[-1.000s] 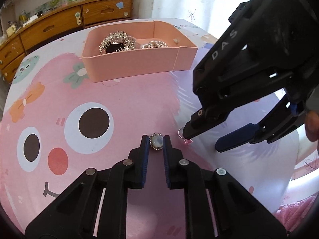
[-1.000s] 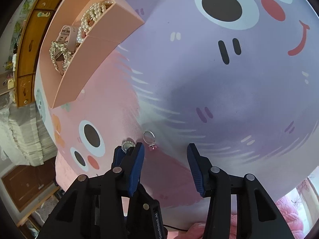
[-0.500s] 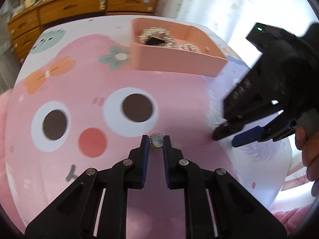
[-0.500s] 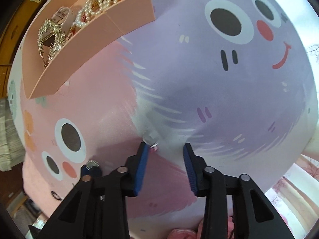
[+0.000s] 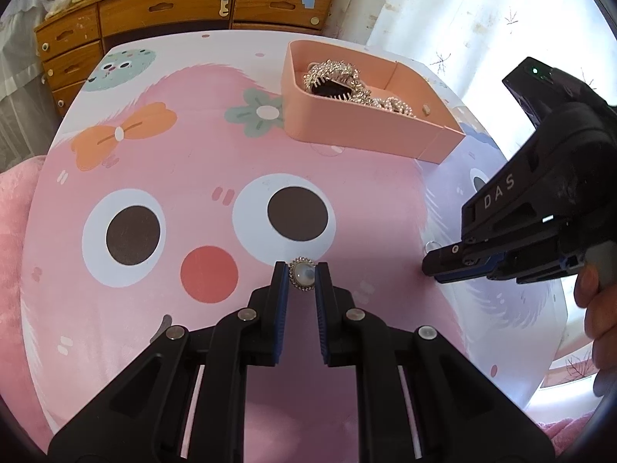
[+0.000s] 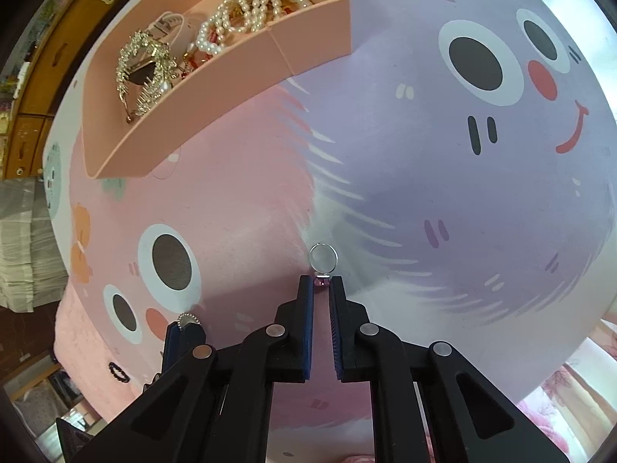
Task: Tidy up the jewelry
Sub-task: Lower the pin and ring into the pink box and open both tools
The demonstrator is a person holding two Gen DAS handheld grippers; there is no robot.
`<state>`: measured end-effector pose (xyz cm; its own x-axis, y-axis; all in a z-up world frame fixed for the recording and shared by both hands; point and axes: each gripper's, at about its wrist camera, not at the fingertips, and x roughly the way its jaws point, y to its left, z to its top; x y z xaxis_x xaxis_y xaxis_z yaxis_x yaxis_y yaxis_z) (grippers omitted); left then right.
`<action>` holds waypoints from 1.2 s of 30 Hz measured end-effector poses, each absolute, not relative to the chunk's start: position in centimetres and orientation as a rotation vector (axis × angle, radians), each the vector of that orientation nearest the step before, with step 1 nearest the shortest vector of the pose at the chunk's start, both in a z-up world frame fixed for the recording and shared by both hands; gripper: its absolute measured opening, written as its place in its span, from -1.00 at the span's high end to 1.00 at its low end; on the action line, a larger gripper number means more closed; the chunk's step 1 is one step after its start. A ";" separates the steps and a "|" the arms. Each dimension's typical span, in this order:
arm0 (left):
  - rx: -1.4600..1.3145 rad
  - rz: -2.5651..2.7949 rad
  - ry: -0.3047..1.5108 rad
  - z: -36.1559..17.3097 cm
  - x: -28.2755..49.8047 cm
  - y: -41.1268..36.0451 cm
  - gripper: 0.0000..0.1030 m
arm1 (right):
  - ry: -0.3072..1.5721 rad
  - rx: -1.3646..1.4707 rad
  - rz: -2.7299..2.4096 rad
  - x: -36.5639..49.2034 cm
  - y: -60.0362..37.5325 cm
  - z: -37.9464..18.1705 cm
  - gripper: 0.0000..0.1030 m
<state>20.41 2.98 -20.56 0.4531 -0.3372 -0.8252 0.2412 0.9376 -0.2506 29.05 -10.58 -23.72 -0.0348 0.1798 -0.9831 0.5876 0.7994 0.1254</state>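
The right gripper [image 6: 321, 282] has just closed on the pink-stoned silver ring [image 6: 322, 262], band at twelve o'clock; the left gripper [image 5: 302, 274] pinches a round pearl-faced brooch [image 5: 302, 274].

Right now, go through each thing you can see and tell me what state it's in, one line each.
left gripper: shut on the pearl brooch.
right gripper: jaws just closed, shut on the pink-stone ring by its stone.
pink tray: open-topped, on the table.
crystal hair comb: lying in the tray's larger compartment.
pearl bracelet: heaped in the tray's neighbouring compartment.
dresser drawers: all closed.
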 end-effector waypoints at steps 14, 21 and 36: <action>-0.105 -0.398 0.967 -17.1 23.4 0.6 0.78 | 1.344 0.538 -0.182 31.5 -11.9 -18.2 0.85; -0.111 -0.375 0.919 -13.7 26.6 -0.6 0.78 | 1.135 0.389 -0.102 31.6 -19.3 -13.0 0.85; -0.159 -0.221 0.917 -11.5 33.0 -3.1 0.50 | 0.894 0.111 0.097 31.2 -24.9 -10.7 0.14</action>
<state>33.03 -3.08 -11.47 0.5882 -0.2560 -0.7671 0.1214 0.9658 -0.2292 31.24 -24.90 -10.66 0.6224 0.1304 -0.7717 -0.0374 0.9899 0.1370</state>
